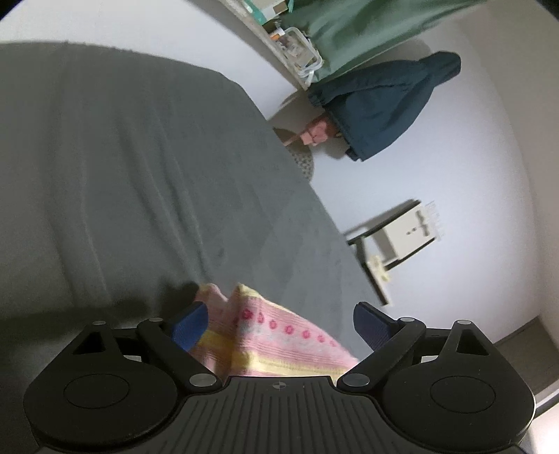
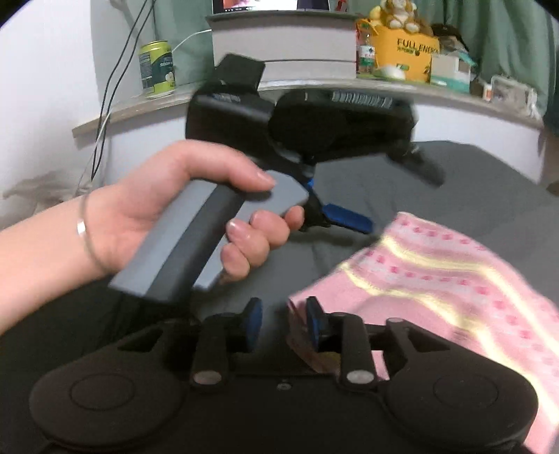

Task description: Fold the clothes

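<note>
Lying on the grey bed [image 1: 139,174]: one pink cloth [image 2: 436,265] | left gripper [image 1: 279,324]: jaws wide apart, cloth between, pads not pressing | right gripper [image 2: 284,323]: jaws narrowly apart, cloth edge at the right pad | right view only: hand [image 2: 181,209] on left gripper handle, one can [image 2: 156,68] | left view only: one blue garment [image 1: 387,104]

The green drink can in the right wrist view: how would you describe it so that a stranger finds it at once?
Look at the long shelf against the wall behind the grey bed. Near the shelf's left end stands a green can, upright, beside the dark cables. It is the only can there; the yellow box and the soft toy sit far to its right.
</note>
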`<state>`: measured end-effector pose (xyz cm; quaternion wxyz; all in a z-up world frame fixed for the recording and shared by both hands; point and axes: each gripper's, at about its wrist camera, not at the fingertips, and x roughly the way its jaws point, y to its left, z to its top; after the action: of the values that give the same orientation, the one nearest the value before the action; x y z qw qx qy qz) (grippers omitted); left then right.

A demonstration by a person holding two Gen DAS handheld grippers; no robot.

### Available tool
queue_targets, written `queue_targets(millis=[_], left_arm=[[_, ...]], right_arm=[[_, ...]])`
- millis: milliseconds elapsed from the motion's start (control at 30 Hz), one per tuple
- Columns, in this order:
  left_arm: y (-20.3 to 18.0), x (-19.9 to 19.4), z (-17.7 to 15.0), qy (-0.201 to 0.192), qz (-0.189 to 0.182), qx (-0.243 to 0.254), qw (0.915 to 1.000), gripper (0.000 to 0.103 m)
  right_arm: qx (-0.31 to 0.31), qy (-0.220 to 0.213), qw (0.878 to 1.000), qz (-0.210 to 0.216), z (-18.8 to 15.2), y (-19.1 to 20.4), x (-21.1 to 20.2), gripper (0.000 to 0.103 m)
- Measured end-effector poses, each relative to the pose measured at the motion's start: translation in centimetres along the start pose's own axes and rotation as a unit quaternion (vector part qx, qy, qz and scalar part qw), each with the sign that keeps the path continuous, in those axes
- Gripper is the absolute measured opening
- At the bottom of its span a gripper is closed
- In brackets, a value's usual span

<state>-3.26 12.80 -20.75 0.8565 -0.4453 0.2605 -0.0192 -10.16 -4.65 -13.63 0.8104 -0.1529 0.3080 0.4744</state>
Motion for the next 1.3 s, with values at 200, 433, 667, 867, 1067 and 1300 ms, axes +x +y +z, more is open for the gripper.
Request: queue_targets(millis=[200,433,667,867,1067,1300], left_arm=[[-0.7,0.0,0.3,0.008,0.021,0.031,0.9993,0.044],[-1.0,0.1,0.6,0.005,0.039,0.043,0.9983,0.007],[-0.7,-0.3,1.3,-0.025,0.090,0.042,0.9948,0.004],[0.5,0.4,1.5,-0.004,0.113,0.019,0.9934,0.005],[1.1,-2.2,1.4,-0.050,0.078,-0.034,0.9951,0.005],[-4.1,-3.1,-0.6,0.006,-0.035,0.073,0.9967,0.006]], right_arm=[[0.029,-0.020,0.997,-0.073,-1.5,-3.3,-4.5,0.040],[-0.005,-0.020,0.991,-0.132,-2.9,-3.9,-2.8,0.043],[0.046,-0.010,0.993,-0.107,-3.4,-4.4,0.4,0.051],[0.025,-0.002,0.994,-0.106,-3.8,-3.4,1.2,0.059],[0.038,-0.052,0.989,-0.135,-2.5,-6.2,-3.6,0.060],[0.203,-0.049,0.965,-0.159,-5.2,-15.6,-5.3,0.057]])
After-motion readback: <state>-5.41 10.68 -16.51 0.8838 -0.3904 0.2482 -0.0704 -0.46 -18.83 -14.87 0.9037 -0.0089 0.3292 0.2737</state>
